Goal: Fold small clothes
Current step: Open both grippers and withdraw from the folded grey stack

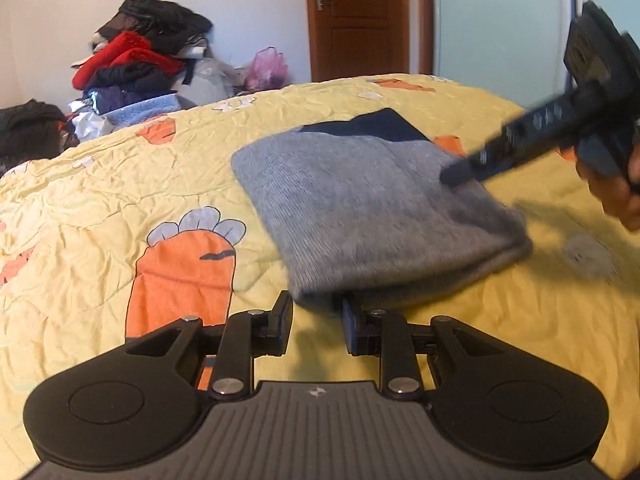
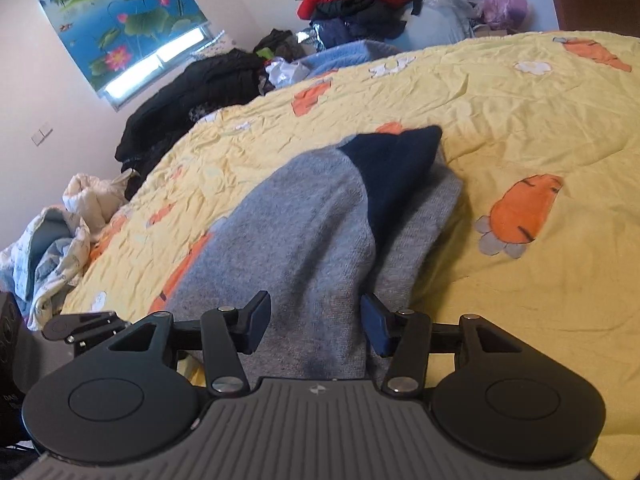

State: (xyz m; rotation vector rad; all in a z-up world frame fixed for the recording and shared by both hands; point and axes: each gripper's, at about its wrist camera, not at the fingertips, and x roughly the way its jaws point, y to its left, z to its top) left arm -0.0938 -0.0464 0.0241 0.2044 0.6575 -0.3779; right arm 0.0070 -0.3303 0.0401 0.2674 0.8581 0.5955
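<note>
A small grey knit garment [image 1: 372, 208] with a dark navy part [image 1: 376, 126] lies folded on the yellow carrot-print bedspread [image 1: 120, 184]. My left gripper [image 1: 316, 312] is open at the garment's near edge, its jaws on either side of the near corner. My right gripper shows in the left wrist view [image 1: 460, 172], its tips on the garment's right side. In the right wrist view the right gripper [image 2: 316, 316] is open over the grey garment [image 2: 304, 232], whose navy part [image 2: 396, 164] lies ahead.
A pile of red, black and blue clothes [image 1: 136, 60] is heaped beyond the bed's far edge. A brown door [image 1: 356, 16] stands behind. Dark clothes [image 2: 192, 96] and a crumpled white-blue garment [image 2: 52, 240] lie at the bed's left side. A lotus-print blind [image 2: 120, 20] covers a window.
</note>
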